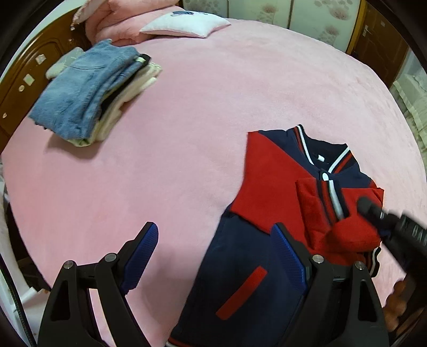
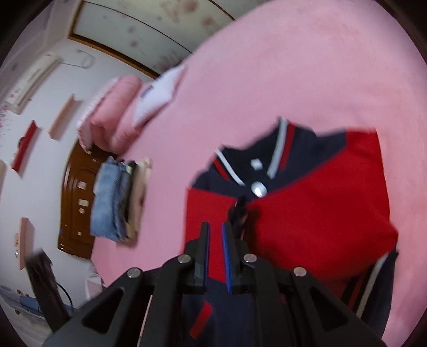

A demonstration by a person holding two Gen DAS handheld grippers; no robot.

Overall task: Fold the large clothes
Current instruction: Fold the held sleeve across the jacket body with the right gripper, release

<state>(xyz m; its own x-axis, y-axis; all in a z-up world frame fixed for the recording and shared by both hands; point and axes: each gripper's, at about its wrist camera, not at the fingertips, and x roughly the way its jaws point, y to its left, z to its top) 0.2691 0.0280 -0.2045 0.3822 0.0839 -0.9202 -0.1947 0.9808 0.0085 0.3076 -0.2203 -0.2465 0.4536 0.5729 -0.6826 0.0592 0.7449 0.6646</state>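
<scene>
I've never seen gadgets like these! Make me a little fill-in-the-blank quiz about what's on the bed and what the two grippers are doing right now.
1. The jacket on the bed is navy and ____.
2. The left gripper has its jaws wide ____.
3. On top of the folded stack lies a garment of blue ____.
4. The bedspread is coloured ____.

Missing words: red; open; denim; pink

One jacket [image 1: 267,202] is lying on one bed [image 1: 200,106], alongside one stack of folded clothes [image 1: 93,90], two pillows [image 1: 184,25], and two tongs [image 1: 213,256].
</scene>
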